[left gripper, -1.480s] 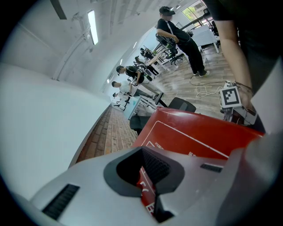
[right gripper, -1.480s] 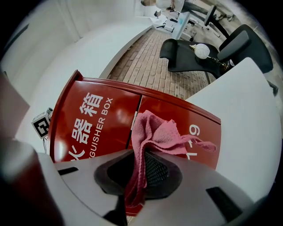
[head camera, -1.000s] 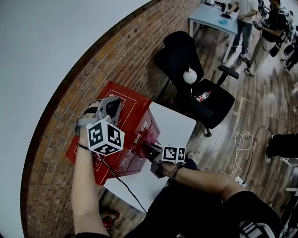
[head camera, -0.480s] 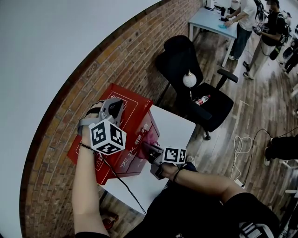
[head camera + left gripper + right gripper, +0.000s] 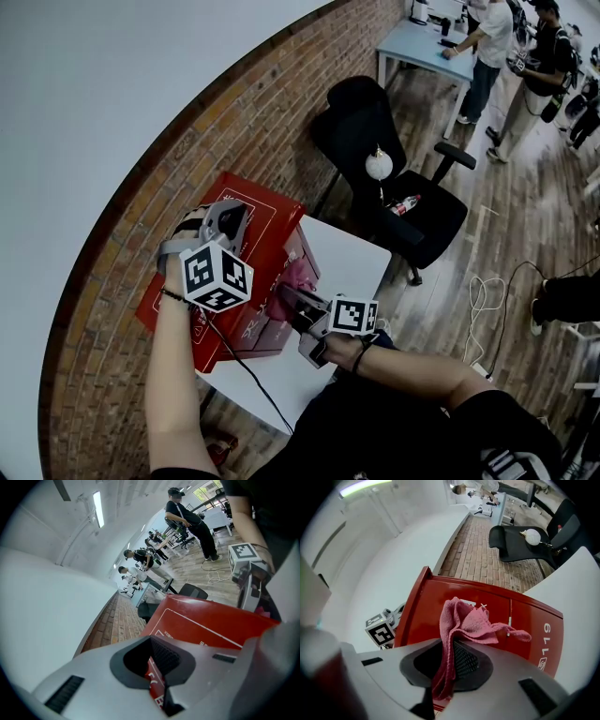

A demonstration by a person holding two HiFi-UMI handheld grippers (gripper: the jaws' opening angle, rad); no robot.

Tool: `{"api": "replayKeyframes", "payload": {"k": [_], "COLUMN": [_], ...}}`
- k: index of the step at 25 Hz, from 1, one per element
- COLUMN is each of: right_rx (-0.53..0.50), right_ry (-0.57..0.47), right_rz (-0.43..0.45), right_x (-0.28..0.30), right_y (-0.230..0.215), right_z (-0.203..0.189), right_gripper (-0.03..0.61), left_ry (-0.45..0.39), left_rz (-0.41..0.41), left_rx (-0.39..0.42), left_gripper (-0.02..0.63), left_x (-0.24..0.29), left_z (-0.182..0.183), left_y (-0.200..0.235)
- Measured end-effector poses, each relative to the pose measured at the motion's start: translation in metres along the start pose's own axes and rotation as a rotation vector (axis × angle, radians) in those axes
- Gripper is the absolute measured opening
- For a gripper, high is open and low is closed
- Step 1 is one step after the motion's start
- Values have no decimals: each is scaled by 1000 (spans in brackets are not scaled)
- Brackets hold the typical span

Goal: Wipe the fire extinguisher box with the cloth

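my right fingers [image 5: 467, 661] pinch the cloth [image 5: 464, 619] just ahead, at the box [image 5: 270, 217] front; my left fingers [image 5: 165, 658], pressed together, sit over its top.

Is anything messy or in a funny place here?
A bottle lies on its side on the black chair, a funny spot for it. The pink cloth is bunched in the right claw. Nothing looks spilled or broken.
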State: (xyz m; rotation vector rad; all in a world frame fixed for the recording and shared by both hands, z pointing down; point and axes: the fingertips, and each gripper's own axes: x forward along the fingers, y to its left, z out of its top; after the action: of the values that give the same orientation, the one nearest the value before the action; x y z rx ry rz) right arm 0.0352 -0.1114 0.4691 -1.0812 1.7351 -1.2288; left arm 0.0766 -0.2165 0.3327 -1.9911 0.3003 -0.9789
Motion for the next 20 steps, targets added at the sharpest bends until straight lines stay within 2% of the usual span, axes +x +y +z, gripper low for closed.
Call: {"api": "replayKeyframes", "payload": {"k": [5,20], "right_rx": [-18,-54], "right_ry": [-19,-35], "right_rz": [84,207], "right_x": [3,4], "right_y": [35,83], "right_z": [8,20], "right_gripper": [61,61], "left_ry": [-1,0], "left_rz": [2,1], "left_rx": [0,0], "left_gripper": [29,29], "left_x": [0,1], "left_z": [0,2], "left_y": [0,1]}}
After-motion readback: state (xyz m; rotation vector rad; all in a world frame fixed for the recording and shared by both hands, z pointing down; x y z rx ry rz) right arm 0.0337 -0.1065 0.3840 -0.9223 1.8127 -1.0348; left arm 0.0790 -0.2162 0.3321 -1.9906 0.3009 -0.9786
